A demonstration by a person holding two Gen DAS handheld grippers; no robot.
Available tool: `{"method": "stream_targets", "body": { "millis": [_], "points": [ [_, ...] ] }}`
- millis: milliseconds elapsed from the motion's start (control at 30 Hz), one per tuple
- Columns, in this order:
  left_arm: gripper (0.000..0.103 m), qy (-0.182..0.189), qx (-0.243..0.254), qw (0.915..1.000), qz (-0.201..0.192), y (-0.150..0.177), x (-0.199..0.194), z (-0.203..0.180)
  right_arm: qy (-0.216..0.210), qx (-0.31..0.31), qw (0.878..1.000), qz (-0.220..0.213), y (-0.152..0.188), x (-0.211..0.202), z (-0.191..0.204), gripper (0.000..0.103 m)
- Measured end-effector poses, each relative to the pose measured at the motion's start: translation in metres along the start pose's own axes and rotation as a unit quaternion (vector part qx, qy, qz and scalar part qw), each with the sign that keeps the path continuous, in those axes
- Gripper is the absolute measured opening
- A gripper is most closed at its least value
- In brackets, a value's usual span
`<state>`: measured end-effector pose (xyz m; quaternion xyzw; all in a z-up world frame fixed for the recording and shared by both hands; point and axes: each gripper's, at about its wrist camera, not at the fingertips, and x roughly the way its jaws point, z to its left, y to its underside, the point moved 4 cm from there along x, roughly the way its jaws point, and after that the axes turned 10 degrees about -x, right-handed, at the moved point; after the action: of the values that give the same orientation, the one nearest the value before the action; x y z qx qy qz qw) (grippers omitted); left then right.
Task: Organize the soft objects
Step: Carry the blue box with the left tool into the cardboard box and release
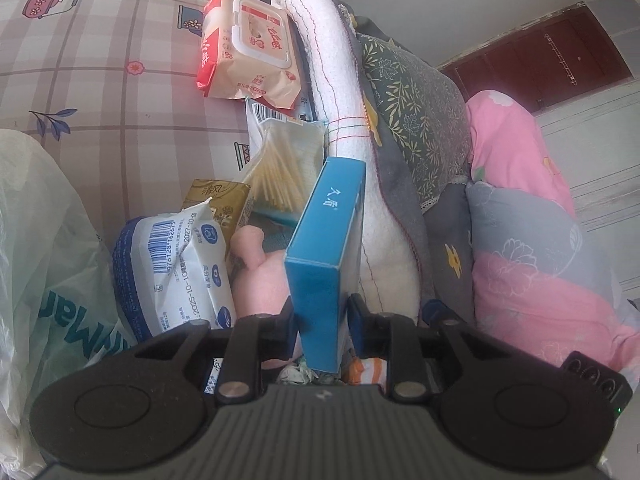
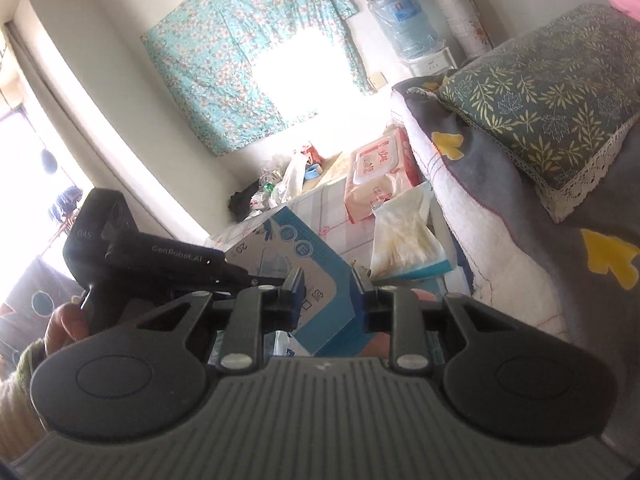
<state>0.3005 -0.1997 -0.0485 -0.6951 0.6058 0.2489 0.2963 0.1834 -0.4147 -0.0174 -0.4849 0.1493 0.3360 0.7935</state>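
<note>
Left wrist view, centre: flat blue cardboard box (image 1: 326,256), rectangular, matte, two pale characters printed on its narrow spine (not legible with confidence). Pinched on its thin faces by the left gripper (image 1: 322,316), pads pressed against both sides, box standing on edge and tilted up toward frame centre.

Right wrist view, lower centre: same blue box (image 2: 316,280), broad face showing, grey-and-blue print, round icons, "20" readable upside down. Clamped at one corner by the right gripper (image 2: 330,296), fingers closed on the card. Left gripper body at mid left, black plastic, "GenRobot.AI" and "DAS" moulded or printed on it; hand (image 2: 66,326) on its grip.

Upper centre of left view: wet-wipe pack (image 1: 248,46), glossy red and cream film, white hinged lid, Chinese lettering. Below it: clear bag of cotton swabs (image 1: 280,168), pale sticks. Lower left: white-and-blue soft pack (image 1: 180,264), barcode 9761281626?? partly legible, dates "2027-10-09" and "2025-10-10". Beside it: pink plush (image 1: 260,272), fuzzy. Gold tissue pack (image 1: 218,200). Green leaf-print pillow (image 1: 412,120), lace-edged, right of centre.
</note>
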Motion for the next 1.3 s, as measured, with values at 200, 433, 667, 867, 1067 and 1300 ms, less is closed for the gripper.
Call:
{"method": "stream_targets", "body": {
  "millis": [200,433,667,867,1067,1300],
  "points": [
    [0.032,-0.008,0.010,0.9998,-0.017,-0.001,0.000,0.006,-0.036,0.109,0.993,0.019,0.000,0.058,-0.034,0.027],
    [0.035,-0.018,0.017,0.9989,-0.040,-0.004,0.002,0.005,-0.083,0.173,0.980,0.053,0.001,0.117,-0.049,0.038],
    [0.030,-0.011,0.037,0.9975,-0.059,0.006,-0.021,-0.002,-0.089,0.168,0.980,0.055,-0.002,0.108,-0.031,0.040],
    [0.027,0.007,0.055,0.9933,-0.102,0.018,-0.077,-0.003,-0.116,0.178,0.975,0.066,-0.002,0.095,0.001,0.041],
    [0.024,0.016,0.040,0.9878,-0.150,0.028,-0.151,0.029,-0.168,0.170,0.969,0.068,-0.005,0.097,0.070,0.041],
    [0.023,0.005,-0.009,0.9768,-0.214,0.029,-0.246,0.100,-0.227,0.160,0.955,0.107,0.001,0.149,0.173,0.041]
  ]
}}
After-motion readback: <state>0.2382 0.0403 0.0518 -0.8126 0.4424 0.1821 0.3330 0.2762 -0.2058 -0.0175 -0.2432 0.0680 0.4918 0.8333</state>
